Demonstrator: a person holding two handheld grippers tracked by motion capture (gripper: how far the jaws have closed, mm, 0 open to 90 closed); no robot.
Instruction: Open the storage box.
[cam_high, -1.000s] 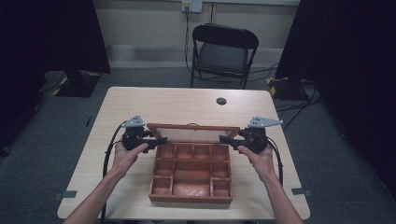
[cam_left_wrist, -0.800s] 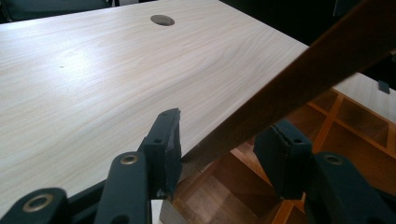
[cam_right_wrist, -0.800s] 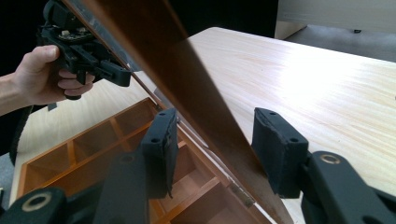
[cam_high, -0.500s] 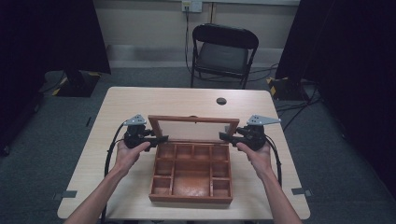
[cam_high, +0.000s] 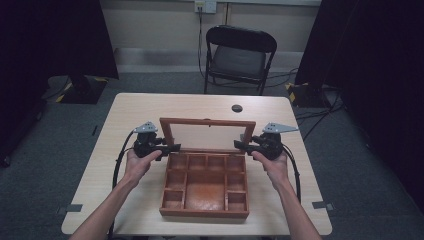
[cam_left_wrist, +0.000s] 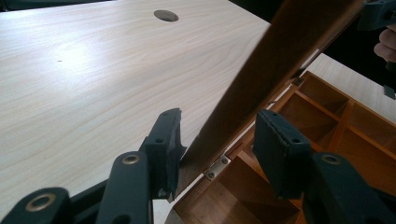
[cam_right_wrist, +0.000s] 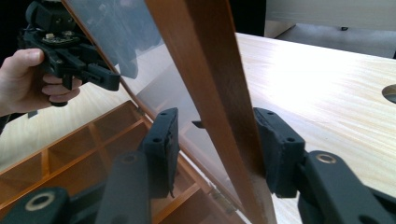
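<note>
A brown wooden box (cam_high: 204, 212) with several compartments lies on the table, and its hinged glass-paned lid (cam_high: 207, 121) stands nearly upright at the back. My left gripper (cam_high: 172, 147) straddles the lid's left rail (cam_left_wrist: 280, 60). One pad (cam_left_wrist: 166, 140) touches the rail and the other stands off it; these jaws have just been closing a little. My right gripper (cam_high: 240, 145) straddles the right rail (cam_right_wrist: 196, 51), where one pad (cam_right_wrist: 273, 144) rests against the wood and there is a gap at the other. The open compartments (cam_right_wrist: 70, 154) lie below.
The light wooden table (cam_high: 150, 107) has a round cable hole (cam_high: 237, 108) behind the lid. A black folding chair (cam_high: 240, 50) stands beyond the far edge. Cables trail from both grippers toward the table's sides. Dark curtains flank the room.
The lid has swung up from a low tilt to nearly upright. Both grippers stayed at its side rails and both hands hardly shifted.
</note>
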